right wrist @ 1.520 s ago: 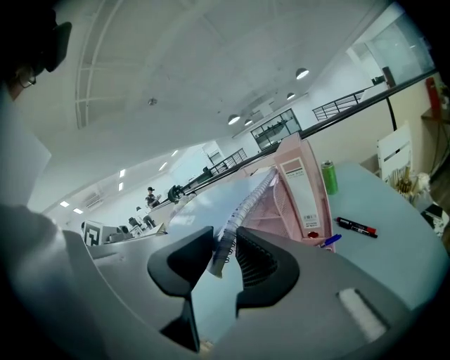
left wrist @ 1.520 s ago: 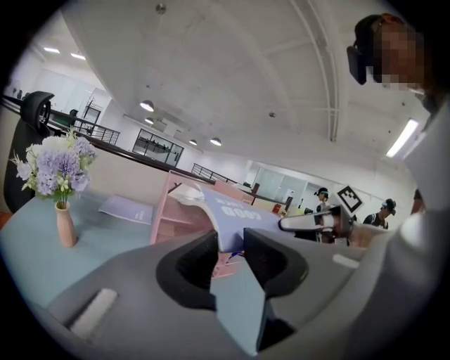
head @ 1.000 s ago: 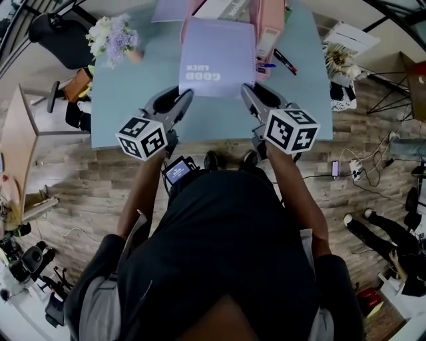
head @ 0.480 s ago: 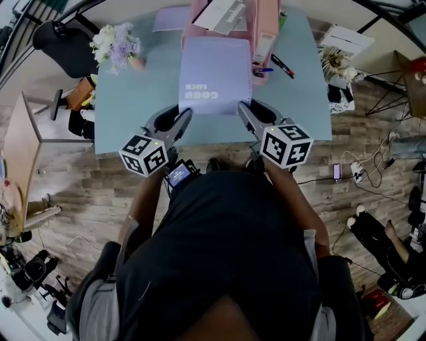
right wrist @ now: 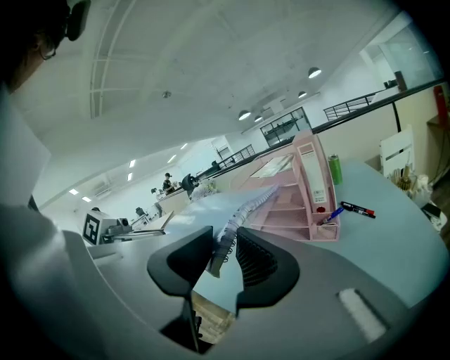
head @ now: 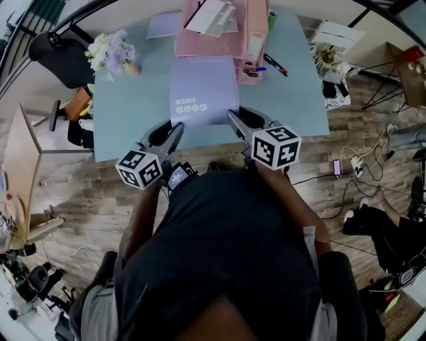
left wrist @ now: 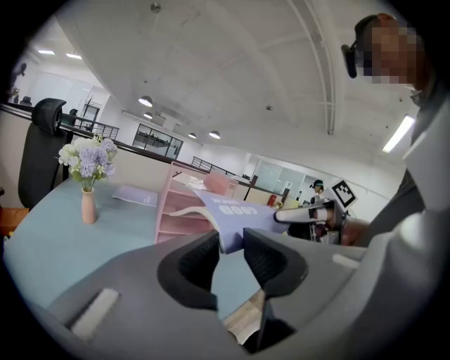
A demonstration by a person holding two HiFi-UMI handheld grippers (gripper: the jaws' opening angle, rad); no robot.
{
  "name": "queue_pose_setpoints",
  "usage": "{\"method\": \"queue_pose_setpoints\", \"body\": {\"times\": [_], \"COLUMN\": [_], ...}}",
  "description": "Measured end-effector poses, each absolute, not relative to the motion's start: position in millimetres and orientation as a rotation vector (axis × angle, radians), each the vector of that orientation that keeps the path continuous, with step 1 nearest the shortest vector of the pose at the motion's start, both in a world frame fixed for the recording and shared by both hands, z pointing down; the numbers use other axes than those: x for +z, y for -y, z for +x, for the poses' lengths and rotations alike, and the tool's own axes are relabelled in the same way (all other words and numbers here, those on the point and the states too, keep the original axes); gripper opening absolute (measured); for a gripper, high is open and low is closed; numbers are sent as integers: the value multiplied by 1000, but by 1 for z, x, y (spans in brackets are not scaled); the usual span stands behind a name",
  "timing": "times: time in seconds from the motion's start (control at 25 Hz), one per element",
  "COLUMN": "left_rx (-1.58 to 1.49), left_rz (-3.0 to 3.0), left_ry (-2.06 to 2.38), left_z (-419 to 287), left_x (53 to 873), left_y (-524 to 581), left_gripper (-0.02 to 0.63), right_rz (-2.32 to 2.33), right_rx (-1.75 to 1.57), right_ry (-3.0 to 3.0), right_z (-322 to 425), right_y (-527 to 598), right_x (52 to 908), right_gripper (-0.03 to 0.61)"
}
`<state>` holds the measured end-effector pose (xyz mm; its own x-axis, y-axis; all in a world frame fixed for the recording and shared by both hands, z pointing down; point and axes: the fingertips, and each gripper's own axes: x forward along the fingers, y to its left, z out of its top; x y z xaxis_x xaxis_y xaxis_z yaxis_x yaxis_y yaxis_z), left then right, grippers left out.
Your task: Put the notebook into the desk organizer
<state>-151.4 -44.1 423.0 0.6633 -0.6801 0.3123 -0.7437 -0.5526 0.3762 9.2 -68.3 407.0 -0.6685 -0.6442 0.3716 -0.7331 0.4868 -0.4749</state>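
The lavender spiral notebook (head: 203, 90) printed "GOOD LUCK" hangs flat over the blue table (head: 130, 113), just in front of the pink desk organizer (head: 216, 33). My left gripper (head: 178, 128) is shut on its near left corner, which shows between the pads in the left gripper view as notebook (left wrist: 235, 214). My right gripper (head: 233, 117) is shut on the near right corner; there the notebook's spiral binding (right wrist: 228, 235) sits between the pads. The organizer (right wrist: 306, 193) stands beyond, with papers in its top tray.
A vase of flowers (head: 113, 53) stands at the table's left. A red-and-black marker (head: 274, 64) and a blue pen (head: 256, 68) lie right of the organizer, a green bottle (head: 271, 16) behind it. Another lavender sheet (head: 163, 25) lies at back left. A black chair (head: 50, 43) stands left.
Both grippers have drawn the notebook back toward the table's near edge; its far edge no longer overlaps the organizer. The head view has shifted too.
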Motion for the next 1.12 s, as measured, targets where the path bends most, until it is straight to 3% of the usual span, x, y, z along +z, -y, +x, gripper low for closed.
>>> {"method": "queue_pose_setpoints", "body": {"times": [1.12], "left_rx": [265], "left_rz": [2310], "left_ry": [1040], "left_z": [-145], "left_x": [476], "left_y": [46], "left_gripper": [167], "right_rz": [1186], "right_rx": [1051], "right_ry": [2456], "right_z": [15], "right_y": [70], "right_x": [462], "right_gripper": [106]}}
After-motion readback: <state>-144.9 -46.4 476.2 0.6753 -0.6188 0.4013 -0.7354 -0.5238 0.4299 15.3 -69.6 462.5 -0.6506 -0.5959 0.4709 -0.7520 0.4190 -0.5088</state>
